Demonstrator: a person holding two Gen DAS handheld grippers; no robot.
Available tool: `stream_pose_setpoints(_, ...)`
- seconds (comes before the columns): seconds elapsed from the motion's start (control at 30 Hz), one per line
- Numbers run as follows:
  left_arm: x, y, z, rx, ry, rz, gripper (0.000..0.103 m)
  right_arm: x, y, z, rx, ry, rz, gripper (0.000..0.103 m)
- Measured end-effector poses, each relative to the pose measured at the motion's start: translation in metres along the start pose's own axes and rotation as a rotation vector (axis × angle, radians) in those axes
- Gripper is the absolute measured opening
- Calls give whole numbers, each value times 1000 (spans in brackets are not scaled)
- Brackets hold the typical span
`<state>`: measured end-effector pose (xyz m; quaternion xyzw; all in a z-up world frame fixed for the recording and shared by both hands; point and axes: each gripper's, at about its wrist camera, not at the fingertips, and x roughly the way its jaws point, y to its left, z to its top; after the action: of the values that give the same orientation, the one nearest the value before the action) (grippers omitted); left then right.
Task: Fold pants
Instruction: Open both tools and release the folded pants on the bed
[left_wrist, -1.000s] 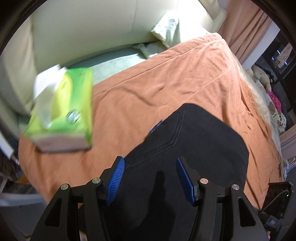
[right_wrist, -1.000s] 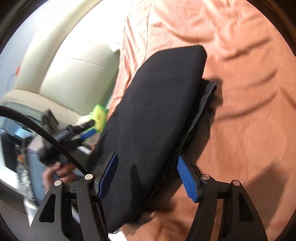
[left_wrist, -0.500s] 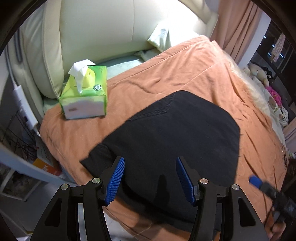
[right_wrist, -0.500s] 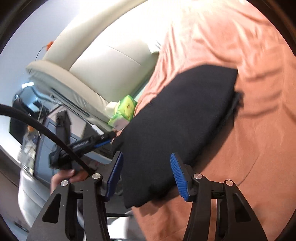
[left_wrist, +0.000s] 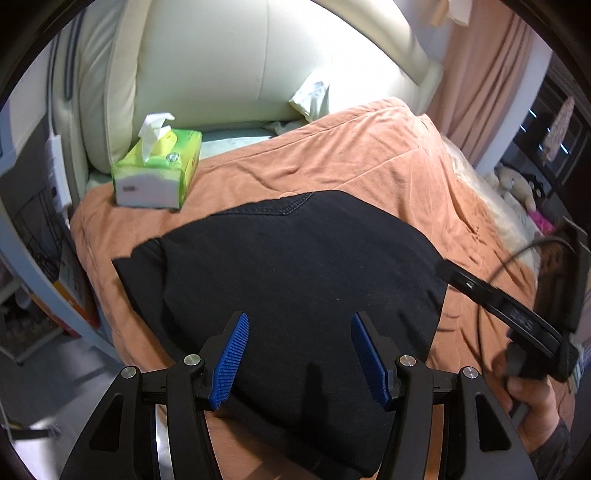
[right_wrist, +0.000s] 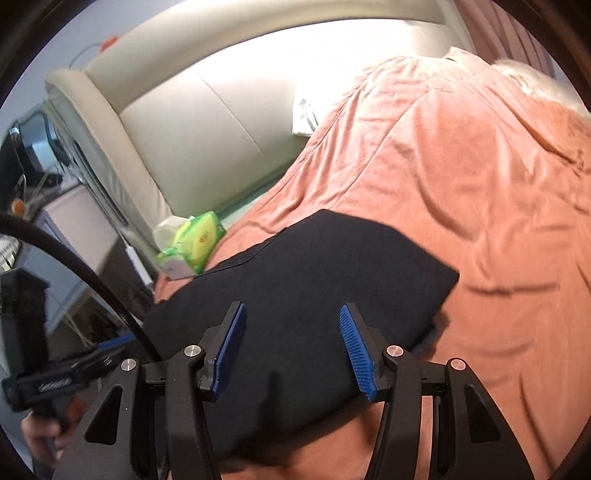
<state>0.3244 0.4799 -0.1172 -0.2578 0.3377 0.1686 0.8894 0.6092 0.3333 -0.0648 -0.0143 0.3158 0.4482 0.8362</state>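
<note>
A: How is the light?

B: Bright at the top. The cream headboard (right_wrist: 207, 122) is nearly washed out in the right wrist view, so the light seems to come from above it.

A: And shadows?

B: Soft ones. The black pants (left_wrist: 295, 280) are so dark that almost no folds can be seen.

A: Is it sharp?

B: The right wrist view is smeared: the tissue box (right_wrist: 192, 247) is blurred. In the left wrist view it (left_wrist: 159, 173) is clear. Both views curve strongly, with black corners.

A home bedroom: an orange-blanketed bed (left_wrist: 369, 162) with a cream padded headboard (left_wrist: 221, 62) at its far end, a tissue box (left_wrist: 159, 173), curtains (left_wrist: 491, 74) and a stuffed toy (left_wrist: 517, 184) far right.
</note>
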Motion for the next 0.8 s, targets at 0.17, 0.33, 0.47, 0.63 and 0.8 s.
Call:
stream_pose_setpoints(0.17,12,-6,-11,-22,1,25,51,42,3,15,-75,35,-6,33)
stream_pose_setpoints(0.33,35,-5,-21,-27,48,58,46,76,3,24,-99,67,-54,23)
stream_pose_setpoints(0.47,39,-4,-29,-25,58,55,46,93,-5,23,-133,147,-134,7)
stream_pose_setpoints(0.63,31,-13,-39,-12,66,73,46,93,-3,20,-163,202,-172,4)
stream_pose_setpoints(0.8,23,-14,-55,-26,89,60,46,86,-7,8,-133,241,-216,4)
